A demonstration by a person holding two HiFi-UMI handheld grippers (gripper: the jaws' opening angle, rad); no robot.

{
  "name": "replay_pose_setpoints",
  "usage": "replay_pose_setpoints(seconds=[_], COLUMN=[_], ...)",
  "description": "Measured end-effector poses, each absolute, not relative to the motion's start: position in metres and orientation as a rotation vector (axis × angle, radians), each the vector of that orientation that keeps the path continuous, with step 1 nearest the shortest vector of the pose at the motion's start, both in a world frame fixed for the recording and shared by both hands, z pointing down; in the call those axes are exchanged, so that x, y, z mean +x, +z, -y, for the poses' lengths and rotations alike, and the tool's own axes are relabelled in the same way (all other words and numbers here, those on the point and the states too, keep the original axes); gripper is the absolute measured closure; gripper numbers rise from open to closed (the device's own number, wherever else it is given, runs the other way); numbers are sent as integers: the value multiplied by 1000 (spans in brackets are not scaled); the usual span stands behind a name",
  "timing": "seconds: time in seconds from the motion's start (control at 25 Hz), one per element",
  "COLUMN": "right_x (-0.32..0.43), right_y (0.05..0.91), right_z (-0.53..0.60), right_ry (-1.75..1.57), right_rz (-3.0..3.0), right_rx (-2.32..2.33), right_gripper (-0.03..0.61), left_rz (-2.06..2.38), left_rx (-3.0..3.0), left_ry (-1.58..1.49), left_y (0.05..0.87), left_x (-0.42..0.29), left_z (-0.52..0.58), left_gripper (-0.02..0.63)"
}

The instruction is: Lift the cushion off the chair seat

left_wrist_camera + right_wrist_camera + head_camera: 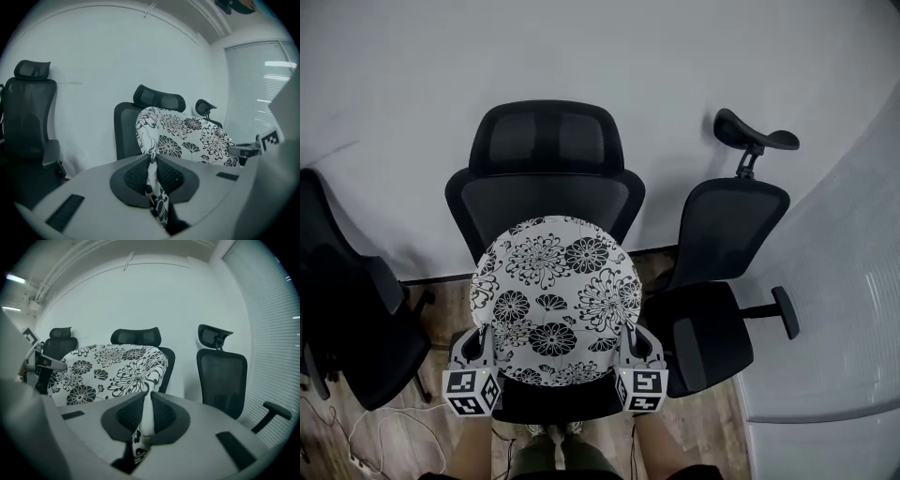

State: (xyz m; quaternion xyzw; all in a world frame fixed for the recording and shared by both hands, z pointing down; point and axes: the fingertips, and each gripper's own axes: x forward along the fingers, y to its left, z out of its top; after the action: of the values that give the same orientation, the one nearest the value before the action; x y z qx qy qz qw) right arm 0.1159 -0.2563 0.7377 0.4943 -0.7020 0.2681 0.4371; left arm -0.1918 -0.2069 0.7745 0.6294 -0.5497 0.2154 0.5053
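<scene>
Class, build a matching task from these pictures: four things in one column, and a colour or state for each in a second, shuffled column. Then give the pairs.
Things
1. cushion
2. left gripper
3. right gripper
4. middle chair

Colour or state
a. black mesh back
b. shut on the cushion's right edge
c. black-and-white flowers
d. shut on the cushion's left edge

Pairs: 1-c, 2-d, 3-b, 4-a

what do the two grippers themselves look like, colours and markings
Both match. The left gripper and right gripper have light grey bodies, each carrying a white cube printed with black square markers. In their own views each shows black textured pads in a dark rounded recess, plus dark rectangular slots in the grey shell.
</scene>
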Motion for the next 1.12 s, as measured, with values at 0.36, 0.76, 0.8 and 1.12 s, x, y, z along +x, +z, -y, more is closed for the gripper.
replay_pose_setpoints(seconds=[0.36, 0.76, 0.8, 1.12], right_x=[117, 117, 118, 121], right_y=[727, 730, 735, 749], right_z=[258, 255, 254, 246], right_ry=[614, 557, 560, 557], right_rz=[1806, 1885, 1888, 1911], right_rx=[1272, 1321, 1326, 1350], right_gripper=[543, 543, 543, 543], left_rz=[1378, 1441, 1443, 1446], left_rx=[1573, 1659, 1664, 1691], left_ry=[485, 454, 458, 461], left_y=[761, 757, 761, 772], left_x=[-193, -196, -196, -191], left_z=[210, 211, 210, 203], left_gripper=[586, 586, 586, 586])
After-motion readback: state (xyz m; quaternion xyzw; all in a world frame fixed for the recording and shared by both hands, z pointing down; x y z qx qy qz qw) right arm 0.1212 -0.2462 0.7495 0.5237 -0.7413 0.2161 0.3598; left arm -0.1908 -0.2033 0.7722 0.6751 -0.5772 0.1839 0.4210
